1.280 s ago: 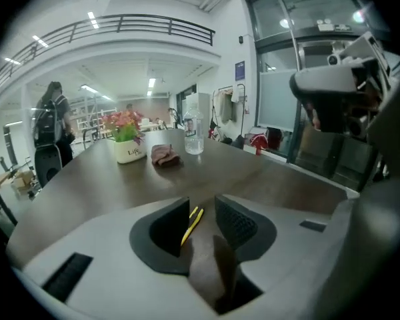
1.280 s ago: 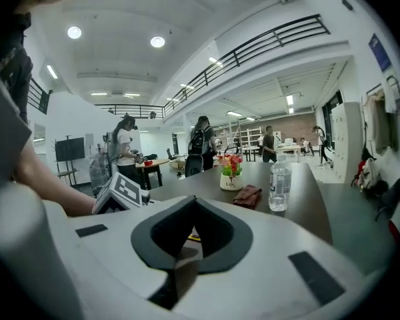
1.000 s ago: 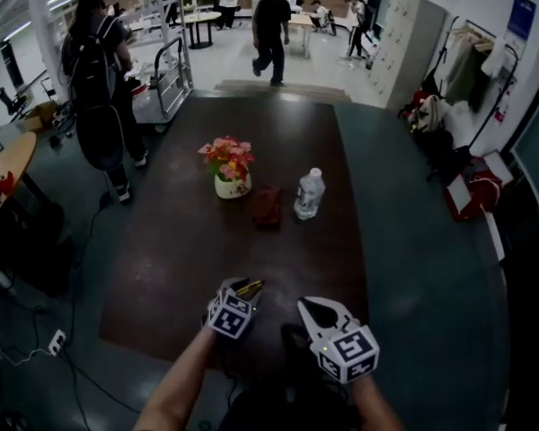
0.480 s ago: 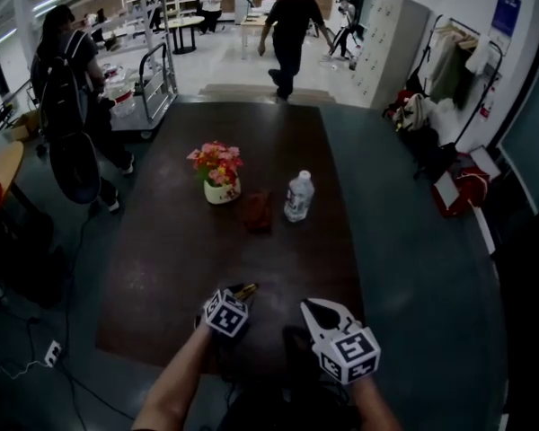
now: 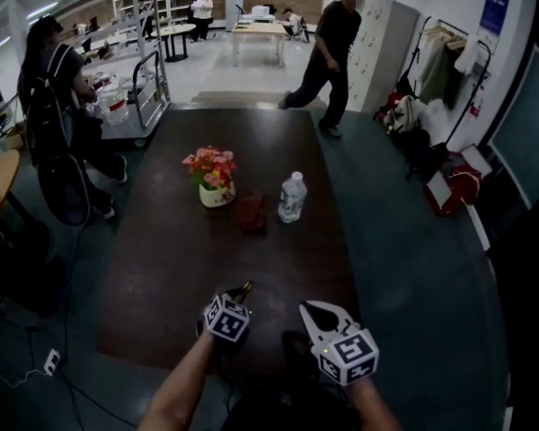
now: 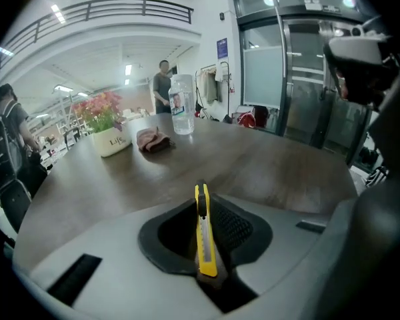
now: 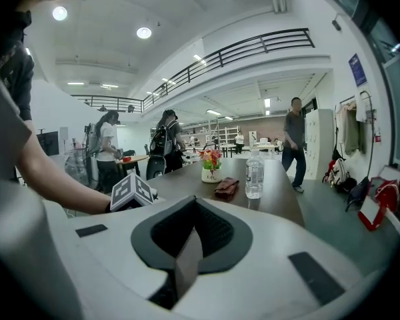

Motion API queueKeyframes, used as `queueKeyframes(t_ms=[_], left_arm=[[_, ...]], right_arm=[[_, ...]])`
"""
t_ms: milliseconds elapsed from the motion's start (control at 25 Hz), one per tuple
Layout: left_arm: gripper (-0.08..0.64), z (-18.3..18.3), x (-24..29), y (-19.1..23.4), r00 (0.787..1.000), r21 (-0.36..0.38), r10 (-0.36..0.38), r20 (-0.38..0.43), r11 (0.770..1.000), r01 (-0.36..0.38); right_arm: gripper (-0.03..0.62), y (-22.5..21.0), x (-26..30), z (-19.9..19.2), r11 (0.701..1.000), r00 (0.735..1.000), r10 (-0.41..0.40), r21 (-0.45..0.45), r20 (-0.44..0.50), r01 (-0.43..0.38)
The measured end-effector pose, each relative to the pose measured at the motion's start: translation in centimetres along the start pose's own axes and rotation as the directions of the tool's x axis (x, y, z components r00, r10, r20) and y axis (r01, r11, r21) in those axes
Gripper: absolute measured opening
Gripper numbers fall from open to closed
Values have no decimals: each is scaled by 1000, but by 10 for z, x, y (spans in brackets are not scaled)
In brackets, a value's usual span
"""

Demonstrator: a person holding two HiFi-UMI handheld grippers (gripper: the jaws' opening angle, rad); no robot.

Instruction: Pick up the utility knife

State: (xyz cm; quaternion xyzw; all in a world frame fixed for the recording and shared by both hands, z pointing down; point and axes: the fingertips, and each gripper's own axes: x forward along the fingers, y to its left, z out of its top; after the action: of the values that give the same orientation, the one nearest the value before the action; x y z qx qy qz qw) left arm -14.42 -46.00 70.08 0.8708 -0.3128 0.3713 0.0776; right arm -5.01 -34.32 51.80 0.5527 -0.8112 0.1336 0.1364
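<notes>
Clamping utility knife [image 6: 203,235], just-closed left fingers [image 6: 235,229] over dark table [image 5: 207,268]; right fingers [image 7: 218,229] together.

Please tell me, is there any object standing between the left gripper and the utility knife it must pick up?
Nothing visible does. The slim yellow plastic utility knife already sits between the jaws of the left gripper, which have just been closing on it.

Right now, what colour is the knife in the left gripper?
Yellow knife; clearest in the left gripper view.
</notes>
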Motion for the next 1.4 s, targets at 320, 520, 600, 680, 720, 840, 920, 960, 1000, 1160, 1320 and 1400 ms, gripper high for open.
queueKeyframes(t_ms=[320,520,600,680,720,840,920,960,1000,1160,1320,1400], left_arm=[[71,76,-64,-16,960,-166,20,281,986,27],[71,118,-122,-43,897,-236,71,436,971,37],[71,130,-143,-58,872,-259,91,481,965,42],[71,140,-163,-75,850,-269,107,516,962,43],[71,145,-173,-84,840,-270,112,530,962,42],[71,156,-200,-113,812,-270,129,570,962,36],[71,162,-217,-130,795,-266,140,590,964,27],[71,164,-224,-138,789,-262,142,597,965,24],[71,165,-232,-146,784,-258,143,603,966,22],[71,168,-256,-172,759,-258,157,631,966,14],[71,168,-277,-190,740,-258,171,650,966,3],[71,169,-284,-197,732,-256,176,658,967,-3]], right_arm=[[10,-2,-17,16,1000,997,3,-3,82,-3],[9,-7,-44,36,1000,984,25,-4,175,-24],[9,-8,-58,45,999,976,48,-13,212,-46],[9,-8,-73,53,997,967,74,-26,245,-70],[9,-8,-82,57,997,962,82,-31,260,-77],[9,-8,-110,67,995,947,104,-37,303,-98],[9,-6,-126,70,992,935,124,-41,331,-117],[9,-5,-133,70,991,930,137,-44,342,-130],[9,-2,-140,70,988,924,152,-50,350,-143],[9,7,-164,69,981,910,193,-71,366,-179],[9,12,-183,65,978,903,208,-75,377,-194],[9,14,-191,65,977,900,212,-77,381,-198]])
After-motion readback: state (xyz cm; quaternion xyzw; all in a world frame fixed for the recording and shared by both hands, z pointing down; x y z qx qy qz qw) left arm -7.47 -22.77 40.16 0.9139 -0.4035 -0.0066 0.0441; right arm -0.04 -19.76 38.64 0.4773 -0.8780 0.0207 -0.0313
